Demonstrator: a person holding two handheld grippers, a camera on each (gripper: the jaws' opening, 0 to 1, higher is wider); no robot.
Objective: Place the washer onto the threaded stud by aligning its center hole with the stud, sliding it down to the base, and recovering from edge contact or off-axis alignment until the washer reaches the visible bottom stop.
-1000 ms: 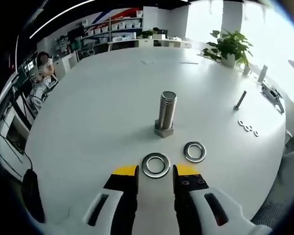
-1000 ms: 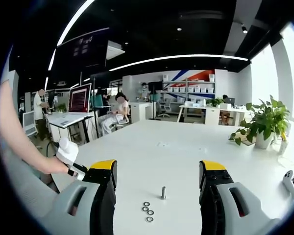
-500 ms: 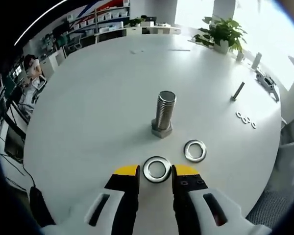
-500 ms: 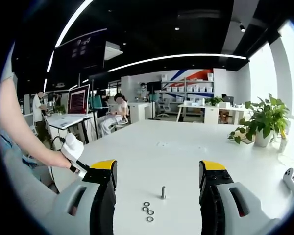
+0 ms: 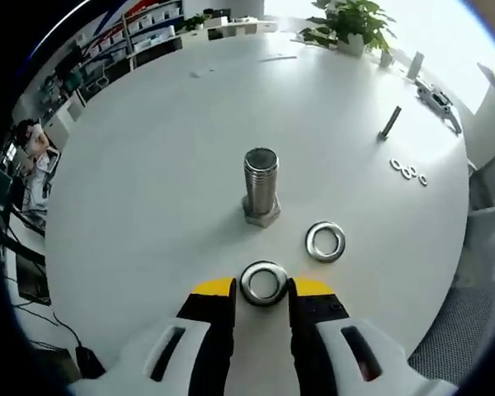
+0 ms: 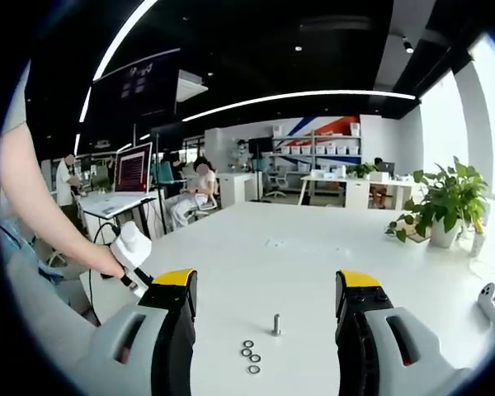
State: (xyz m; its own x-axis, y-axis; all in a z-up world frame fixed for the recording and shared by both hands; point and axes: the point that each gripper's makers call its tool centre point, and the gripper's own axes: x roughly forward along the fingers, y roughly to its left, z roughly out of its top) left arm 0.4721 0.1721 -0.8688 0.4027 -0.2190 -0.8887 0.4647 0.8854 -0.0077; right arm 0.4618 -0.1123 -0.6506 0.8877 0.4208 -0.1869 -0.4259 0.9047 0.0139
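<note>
Stud: while the threaded stud (image 5: 261, 186) stands upright on its hex head near the middle of the white surface (image 5: 148, 165), its long axis rises straight from the top, and the open upper end faces the left gripper view.
Near washer: washer (image 5: 263, 283) lies flat, hole up, just ahead of the left claw (image 5: 263, 289), between the two yellow tips; contact with them cannot be told.
Second washer: second washer (image 5: 325, 240) lies flat to the right of the stud's base, apart from it and from the near washer.
Left claw: jaws spread, the near washer in the gap at the tips, nothing pinched.
Right claw: right claw (image 6: 266, 290) held high over the surface, jaws wide apart and empty.
Far items: small bolt (image 6: 276, 324) stands upright with three small washers (image 6: 251, 357) in a row beside it; the same group sits at the far right edge in the left gripper view.
Other gripper: left gripper (image 6: 133, 250), white, in a person's hand at the left of the right gripper view.
Writing: none readable; a red-lit screen (image 6: 134, 167) in the background shows text too small to read.
Change from earlier: left claw has come closer, so the near washer now sits between the tips rather than ahead of them; the view looks more steeply down on the stud; right claw stays as it was.
</note>
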